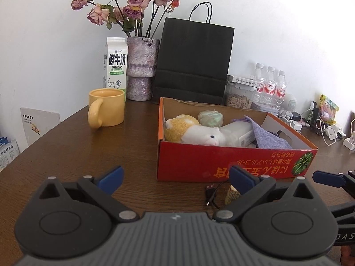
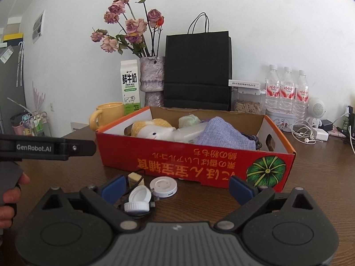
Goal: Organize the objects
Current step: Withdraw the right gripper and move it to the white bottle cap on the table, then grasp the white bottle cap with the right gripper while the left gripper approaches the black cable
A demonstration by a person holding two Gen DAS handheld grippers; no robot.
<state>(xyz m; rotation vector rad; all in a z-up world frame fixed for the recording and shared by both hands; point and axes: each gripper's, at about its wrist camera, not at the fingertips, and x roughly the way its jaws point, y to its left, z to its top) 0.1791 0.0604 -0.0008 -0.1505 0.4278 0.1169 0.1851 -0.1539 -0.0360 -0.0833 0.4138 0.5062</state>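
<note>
Evidently both grippers hang with jaws spread wide and empty: the left gripper [image 1: 176, 178] and the right gripper [image 2: 177, 187] hover near the red box [image 2: 199, 166]. Loose on the surface before it lie a white cap [image 2: 138, 197], a round white disc [image 2: 163, 185] and a black cable [image 1: 212, 194]. Closing squarely on the cap, clear of the cable, seems the wise approach.

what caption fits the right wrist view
Open hand-held gripper faces a red box, white lids on the table before it.
</note>
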